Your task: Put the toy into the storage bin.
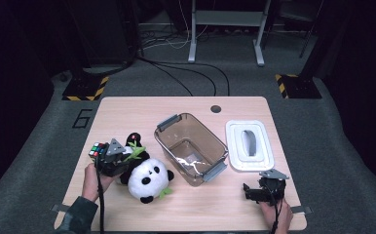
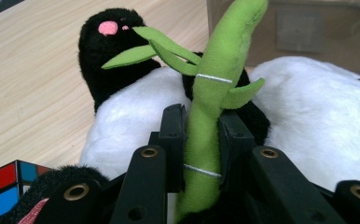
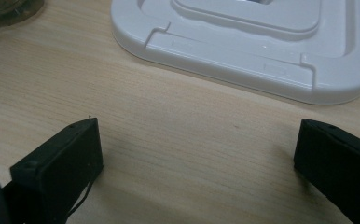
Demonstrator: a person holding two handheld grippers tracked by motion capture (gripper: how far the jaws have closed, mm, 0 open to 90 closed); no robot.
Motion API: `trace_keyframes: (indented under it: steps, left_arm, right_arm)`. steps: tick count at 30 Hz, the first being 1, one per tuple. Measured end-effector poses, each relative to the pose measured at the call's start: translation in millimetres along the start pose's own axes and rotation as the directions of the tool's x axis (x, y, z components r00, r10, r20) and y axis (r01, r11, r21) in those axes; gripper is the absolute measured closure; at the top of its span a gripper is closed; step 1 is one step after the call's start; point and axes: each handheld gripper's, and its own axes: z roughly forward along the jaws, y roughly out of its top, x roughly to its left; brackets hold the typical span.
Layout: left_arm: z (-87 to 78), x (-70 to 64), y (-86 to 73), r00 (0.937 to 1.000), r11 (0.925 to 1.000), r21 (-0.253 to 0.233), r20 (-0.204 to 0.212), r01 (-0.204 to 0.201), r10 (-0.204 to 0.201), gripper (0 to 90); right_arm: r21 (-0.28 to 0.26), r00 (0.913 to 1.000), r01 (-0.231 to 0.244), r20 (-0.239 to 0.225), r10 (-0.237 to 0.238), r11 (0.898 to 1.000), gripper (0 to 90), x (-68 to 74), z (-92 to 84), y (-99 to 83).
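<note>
From the high view, the left claw (image 1: pixel 123 157) sat at the near left of the pale wooden worktop (image 1: pixel 127 109), held by the person's left hand (image 1: pixel 91 181). Just behind and to its left lay a colour cube (image 1: pixel 96 149), touching the claw's body or very close to it. Directly ahead of the claw and to its right lay a plush panda (image 1: pixel 148 180), white with black limbs, and a green bamboo stalk (image 1: pixel 135 152) belonging to the toy reached into the claw's tips. Further right of the panda stood a clear open bin (image 1: pixel 191 147) with grey clip handles at two ends. Beyond the bin lay its white lid (image 1: pixel 249 145), flat on the worktop, grey handle up. The right claw (image 1: pixel 248 192) rested near the front right edge, just in front of the lid and well apart from the bin, with the right hand (image 1: pixel 277 213) behind it.

In the left gripper view, the left claw (image 2: pixel 201 135) was pinching the bamboo stalk (image 2: pixel 215 88); both black jaws pressed against the stalk's sides. The stalk rose upright between them, its leaves spreading left above the tips. Behind it lay the panda (image 2: pixel 318 112), white body to the right, a black part with a pink patch at upper left. The colour cube (image 2: pixel 3 189) showed at the lower left, beside the claw.

In the right gripper view, the right claw (image 3: pixel 197 144) was spread wide with bare worktop (image 3: pixel 178 116) between its jaws. The white lid (image 3: pixel 243 51) lay just ahead of the tips, apart from them.
</note>
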Motion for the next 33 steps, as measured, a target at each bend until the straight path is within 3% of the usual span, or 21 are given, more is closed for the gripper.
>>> trace_keyframes:
  steps: [2,4,9,14,33]
  left_arm:
    - [-3.2,1.4,-0.2,0.9999,0.9999,-0.011,0.01,-0.011,0.011,75.6]
    - [-6.3,1.8,-0.5,0.9998,0.9993,-0.034,0.017,0.011,-0.01,75.7]
    - [-18.0,1.1,-1.8,0.9993,0.9957,-0.091,0.034,0.014,-0.011,75.7]
    - [-30.6,0.7,-0.1,0.9974,0.9933,-0.113,0.07,0.026,-0.018,75.7]
    - [-67.5,2.1,24.7,0.9928,0.9838,-0.179,0.118,0.002,0.019,75.6]
  right_arm:
    - [0.0,1.0,-0.001,0.001,0.001,1.0,0.3,0.0,0.0,0.0]
    - [-0.002,1.0,-0.003,0.001,0.003,1.0,0.3,0.0,0.3,0.3]
    - [-0.001,1.0,-0.003,0.001,0.003,1.0,0.3,0.1,0.4,0.4]
    - [-0.001,1.0,-0.003,0.001,0.003,1.0,0.3,0.1,0.4,0.4]
    - [-0.001,1.0,-0.003,0.001,0.003,1.0,0.3,0.1,0.3,0.3]
